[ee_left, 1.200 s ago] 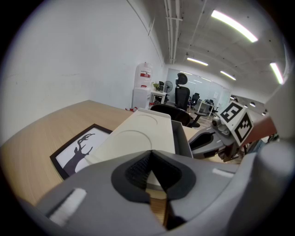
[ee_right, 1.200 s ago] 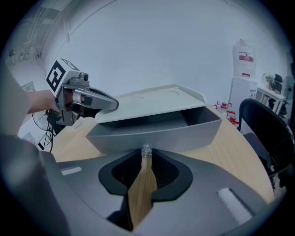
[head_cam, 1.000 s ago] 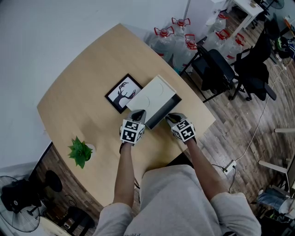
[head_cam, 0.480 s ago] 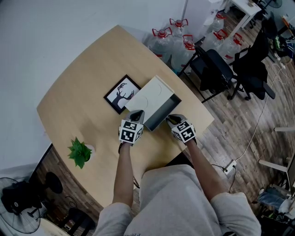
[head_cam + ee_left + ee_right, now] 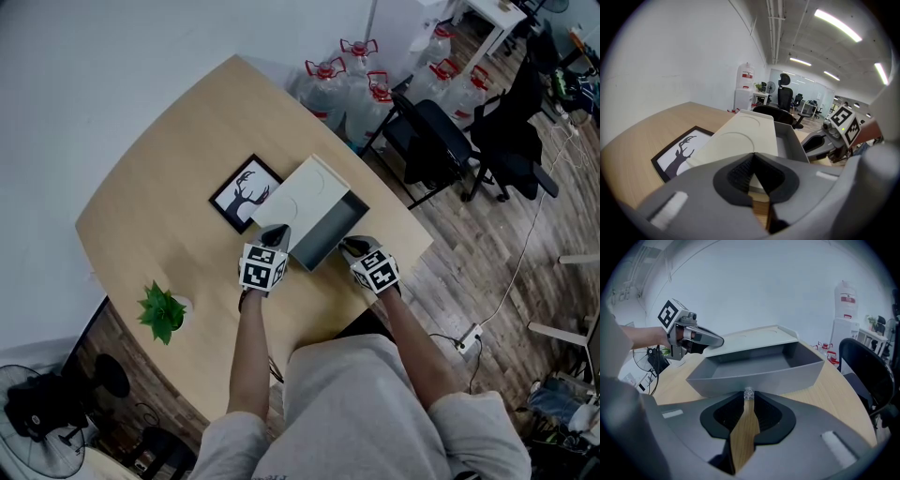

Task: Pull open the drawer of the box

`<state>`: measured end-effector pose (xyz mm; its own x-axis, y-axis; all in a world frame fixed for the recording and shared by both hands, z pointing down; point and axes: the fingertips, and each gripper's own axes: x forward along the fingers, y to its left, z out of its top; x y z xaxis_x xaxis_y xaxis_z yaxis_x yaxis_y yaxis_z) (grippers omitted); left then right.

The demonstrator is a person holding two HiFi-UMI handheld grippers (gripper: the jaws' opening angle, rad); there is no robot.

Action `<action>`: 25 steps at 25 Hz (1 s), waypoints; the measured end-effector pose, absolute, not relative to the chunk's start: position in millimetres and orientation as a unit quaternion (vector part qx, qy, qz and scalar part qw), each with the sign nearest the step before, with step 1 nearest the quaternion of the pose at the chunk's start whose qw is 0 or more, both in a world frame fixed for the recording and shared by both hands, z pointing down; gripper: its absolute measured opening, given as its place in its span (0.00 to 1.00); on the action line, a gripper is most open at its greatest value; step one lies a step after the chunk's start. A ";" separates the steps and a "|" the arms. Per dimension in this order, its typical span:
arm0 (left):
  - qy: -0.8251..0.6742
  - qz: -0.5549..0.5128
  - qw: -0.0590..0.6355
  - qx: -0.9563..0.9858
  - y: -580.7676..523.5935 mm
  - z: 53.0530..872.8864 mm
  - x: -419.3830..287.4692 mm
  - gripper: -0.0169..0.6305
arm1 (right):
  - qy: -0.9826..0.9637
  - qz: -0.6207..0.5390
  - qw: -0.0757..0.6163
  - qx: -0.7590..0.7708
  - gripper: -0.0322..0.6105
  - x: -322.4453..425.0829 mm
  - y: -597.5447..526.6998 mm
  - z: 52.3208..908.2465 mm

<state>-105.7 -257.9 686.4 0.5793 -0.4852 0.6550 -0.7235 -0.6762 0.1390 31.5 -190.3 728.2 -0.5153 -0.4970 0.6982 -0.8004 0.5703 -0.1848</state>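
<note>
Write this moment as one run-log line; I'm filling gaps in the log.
phase: drawer pull | drawer: partly out of box | right gripper: shut on knob | left gripper: shut, at box's near corner

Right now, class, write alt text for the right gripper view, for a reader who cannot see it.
The right gripper pinches a small clear knob on a grey drawer, pulled out of a white box on a wooden table. The left gripper, shut, rests against the box's top at left.
</note>
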 end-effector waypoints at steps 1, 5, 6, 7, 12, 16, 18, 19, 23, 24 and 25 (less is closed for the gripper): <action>-0.349 0.298 0.200 0.866 -257.8 686.5 -105.7 0.11 | -0.833 0.252 0.301 0.389 0.16 32.3 -189.0 728.3; -0.349 0.298 0.200 0.866 -257.5 687.5 -105.6 0.11 | -0.832 0.253 0.301 0.391 0.16 35.1 -183.9 729.1; -0.349 0.298 0.200 0.865 -257.4 687.5 -105.5 0.11 | -0.832 0.253 0.301 0.392 0.16 35.9 -182.9 729.0; -0.349 0.299 0.200 0.865 -257.4 687.2 -105.4 0.11 | -0.831 0.254 0.301 0.393 0.16 36.7 -182.1 728.9; -0.349 0.299 0.200 0.865 -257.1 687.0 -105.5 0.11 | -0.829 0.255 0.301 0.396 0.16 40.3 -176.6 729.9; -0.349 0.299 0.200 0.865 -258.1 687.1 -105.8 0.11 | -0.825 0.258 0.302 0.402 0.16 46.5 -171.7 732.0; -0.349 0.299 0.200 0.865 -258.0 687.1 -106.4 0.11 | -0.824 0.259 0.303 0.403 0.16 49.1 -169.1 732.9; -0.349 0.300 0.200 0.865 -258.0 687.2 -106.4 0.11 | -0.823 0.260 0.303 0.404 0.16 50.3 -168.0 733.1; -0.349 0.300 0.200 0.865 -258.1 686.2 -105.4 0.11 | -0.822 0.260 0.305 0.405 0.16 54.2 -163.4 733.5; -0.350 0.300 0.199 0.865 -257.8 685.9 -105.4 0.11 | -0.822 0.261 0.305 0.405 0.16 54.6 -161.7 733.8; -0.350 0.300 0.199 0.865 -257.5 685.9 -105.5 0.11 | -0.822 0.261 0.305 0.405 0.16 55.2 -160.0 734.4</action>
